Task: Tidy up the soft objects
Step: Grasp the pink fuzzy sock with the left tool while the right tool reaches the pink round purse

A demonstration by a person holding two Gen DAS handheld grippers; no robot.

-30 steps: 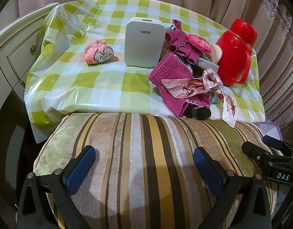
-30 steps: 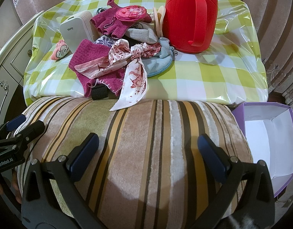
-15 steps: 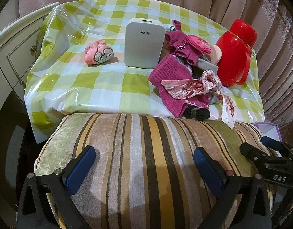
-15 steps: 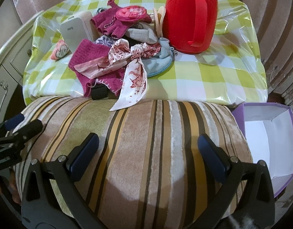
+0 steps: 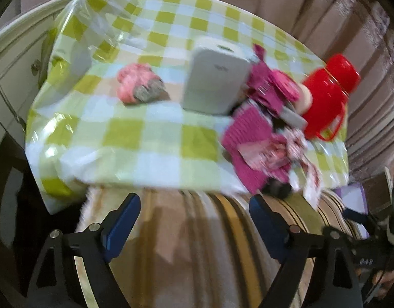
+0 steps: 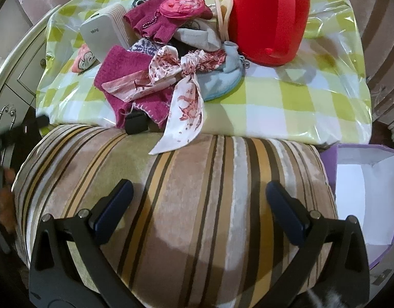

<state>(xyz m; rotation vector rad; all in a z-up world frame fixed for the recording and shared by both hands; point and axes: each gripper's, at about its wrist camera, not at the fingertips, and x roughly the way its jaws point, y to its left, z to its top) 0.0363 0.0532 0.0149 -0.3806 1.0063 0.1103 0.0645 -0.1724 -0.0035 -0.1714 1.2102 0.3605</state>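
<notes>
Left gripper [image 5: 194,215] closing, seemingly on nothing through the blur; right gripper [image 6: 199,197] hangs released above the striped cushion [image 6: 186,192].

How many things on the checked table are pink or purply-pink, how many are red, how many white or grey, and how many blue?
Pink or magenta: 5, the pink toy, knit cloth, fingerless glove, round pouch, patterned scarf
Red: 1, the flask
White or grey: 2, the VAPE box, grey cloth
Blue: 1, the pale blue pouch
Total: 9
</notes>
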